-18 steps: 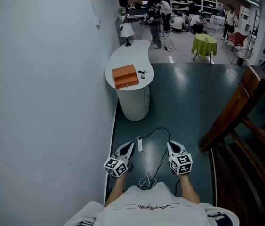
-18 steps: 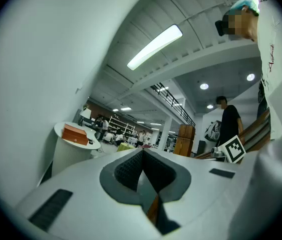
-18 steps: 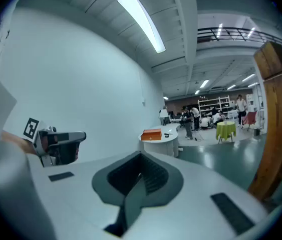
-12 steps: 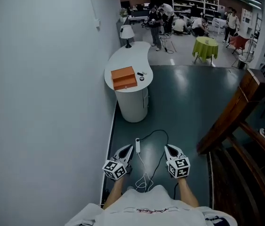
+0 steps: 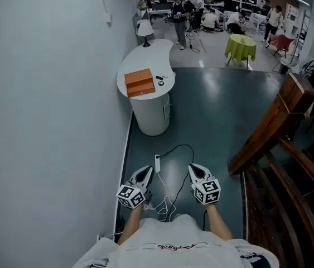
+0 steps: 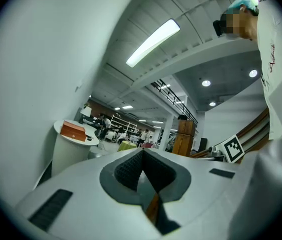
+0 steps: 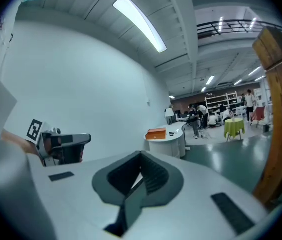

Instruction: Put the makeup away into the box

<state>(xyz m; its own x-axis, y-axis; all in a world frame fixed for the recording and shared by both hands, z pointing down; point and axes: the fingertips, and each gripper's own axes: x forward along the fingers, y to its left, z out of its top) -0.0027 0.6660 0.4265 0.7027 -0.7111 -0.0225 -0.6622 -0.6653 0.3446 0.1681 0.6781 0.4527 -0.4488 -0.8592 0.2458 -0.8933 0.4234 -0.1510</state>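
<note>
Two claws, left claw point(image 5: 146, 172) and right claw point(image 5: 193, 168), closed, empty, at 6 o'clock. Orange box point(image 5: 140, 82) on white counter point(image 5: 158, 54) toward 12 o'clock, well apart.

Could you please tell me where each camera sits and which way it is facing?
Head view: on the person's head, looking steeply down toward the white counter; shows shirt, left gripper, right gripper.
Left gripper view: rides the left gripper, faces along its shut jaws toward the counter; right gripper's marker cube and shirt at right.
Right gripper view: rides the right gripper, faces likewise; left gripper at left.
Shared: all three see the orange box on the counter.
</note>
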